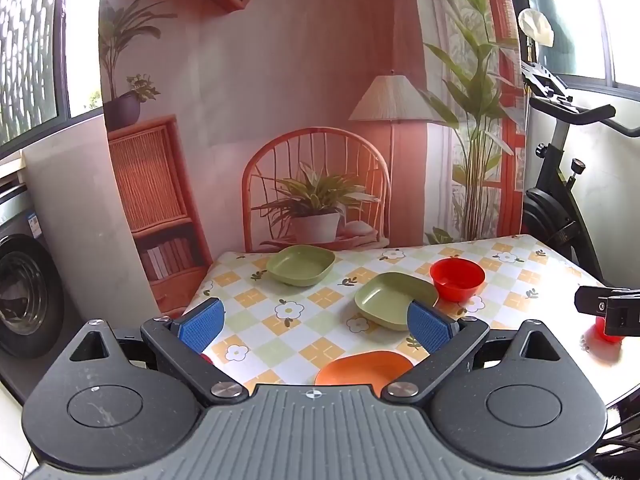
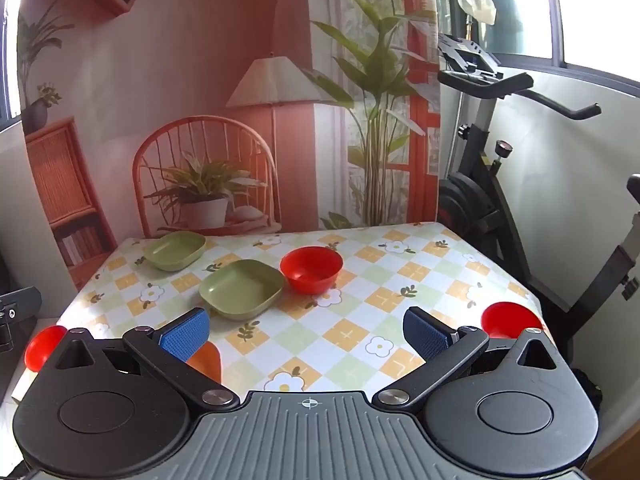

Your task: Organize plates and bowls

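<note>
Fingers of both grippers spread, empty; orange plate (image 1: pixel 362 368) sits dead ahead at 12 o'clock of left gripper (image 1: pixel 316 326), nearer than right gripper (image 2: pixel 306 330).

I'm seeing the far green square plate (image 2: pixel 175 249) lying behind-left of the near green square plate (image 2: pixel 242 288), which is sitting just left of the red round bowl (image 2: pixel 311 269) on the checked tablecloth (image 2: pixel 360 320).

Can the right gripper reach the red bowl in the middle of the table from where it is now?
Probably yes. The right gripper is open and empty, and only bare tablecloth lies between it and the red bowl. The near green plate sits close on the bowl's left, so approach from the right.
</note>
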The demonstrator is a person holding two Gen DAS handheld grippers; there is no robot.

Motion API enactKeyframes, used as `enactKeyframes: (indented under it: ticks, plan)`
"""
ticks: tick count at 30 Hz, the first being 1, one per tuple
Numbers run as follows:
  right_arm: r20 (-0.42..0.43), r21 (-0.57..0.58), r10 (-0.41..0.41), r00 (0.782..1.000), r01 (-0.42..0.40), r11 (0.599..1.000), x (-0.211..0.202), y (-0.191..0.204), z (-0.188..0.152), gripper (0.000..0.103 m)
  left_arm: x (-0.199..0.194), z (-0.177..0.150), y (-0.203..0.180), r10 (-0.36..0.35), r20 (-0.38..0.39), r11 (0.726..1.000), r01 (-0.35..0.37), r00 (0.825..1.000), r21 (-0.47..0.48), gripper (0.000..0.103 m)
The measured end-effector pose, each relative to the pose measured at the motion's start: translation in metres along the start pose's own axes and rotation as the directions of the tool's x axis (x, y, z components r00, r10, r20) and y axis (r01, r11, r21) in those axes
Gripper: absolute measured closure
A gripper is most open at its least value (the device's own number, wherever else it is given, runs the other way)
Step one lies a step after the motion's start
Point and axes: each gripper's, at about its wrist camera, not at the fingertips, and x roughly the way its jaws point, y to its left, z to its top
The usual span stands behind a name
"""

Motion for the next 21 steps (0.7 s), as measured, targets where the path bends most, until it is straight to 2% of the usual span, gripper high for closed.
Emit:
enactKeyframes:
  ticks: [21]
  plan:
    - [-0.020,-0.007,-0.005,1.000,0.005,1.000,0.0010,0.0010,-0.0014,0.000,0.0003,0.0015,0.0030,-0.012,-0.017,1.000,0.012,1.000,-0.013,0.004]
